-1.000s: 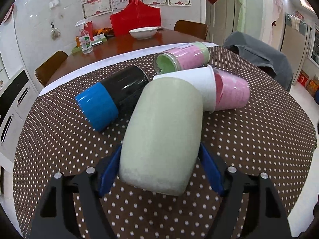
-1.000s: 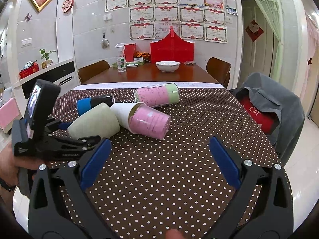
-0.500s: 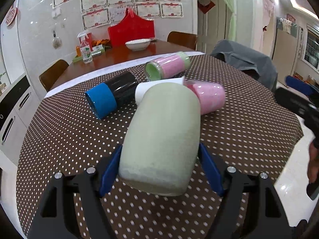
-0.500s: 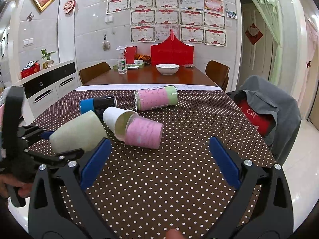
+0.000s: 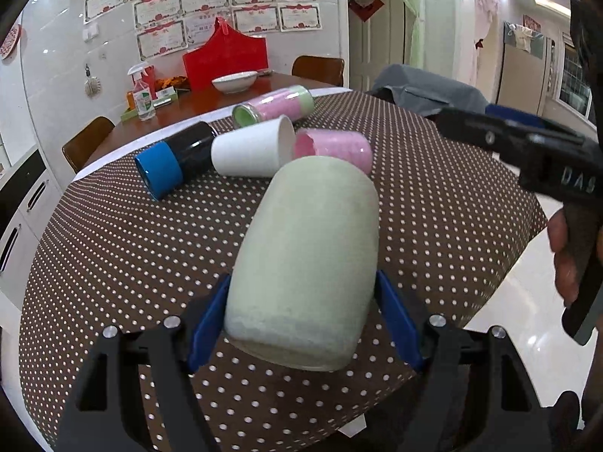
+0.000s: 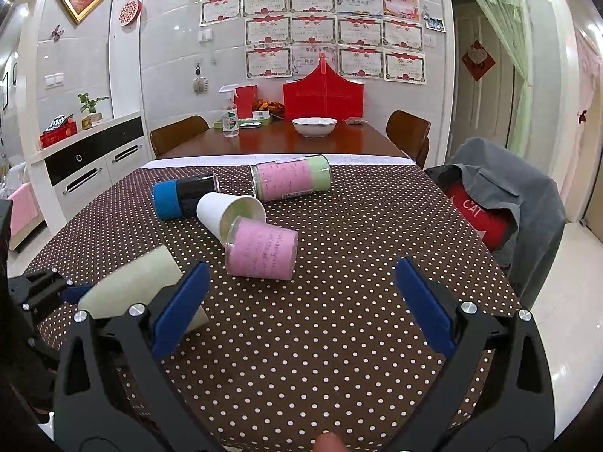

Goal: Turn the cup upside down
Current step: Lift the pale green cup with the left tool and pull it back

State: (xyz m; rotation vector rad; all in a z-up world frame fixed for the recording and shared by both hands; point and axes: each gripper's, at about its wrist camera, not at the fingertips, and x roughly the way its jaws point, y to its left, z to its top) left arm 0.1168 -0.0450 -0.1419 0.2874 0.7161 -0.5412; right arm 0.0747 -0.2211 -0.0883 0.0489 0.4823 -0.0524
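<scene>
A pale green cup (image 5: 309,256) is held between the blue pads of my left gripper (image 5: 301,316), lifted above the dotted table (image 5: 113,248), with its base end toward the camera. It also shows in the right wrist view (image 6: 139,286), at the lower left, with the left gripper (image 6: 41,293) on it. My right gripper (image 6: 301,301) is open and empty, low over the near part of the table (image 6: 339,339). It shows in the left wrist view (image 5: 527,150) at the right, held by a hand.
Lying on the table: a black cup with a blue end (image 5: 177,158), a white paper cup (image 5: 252,150), a pink cup (image 5: 335,147), a pink and green cup (image 5: 275,105). A chair with a grey jacket (image 6: 501,203) stands at the right.
My left gripper has carried the green cup back toward the near table edge and away from the other cups. The right gripper has come closer into the left wrist view.
</scene>
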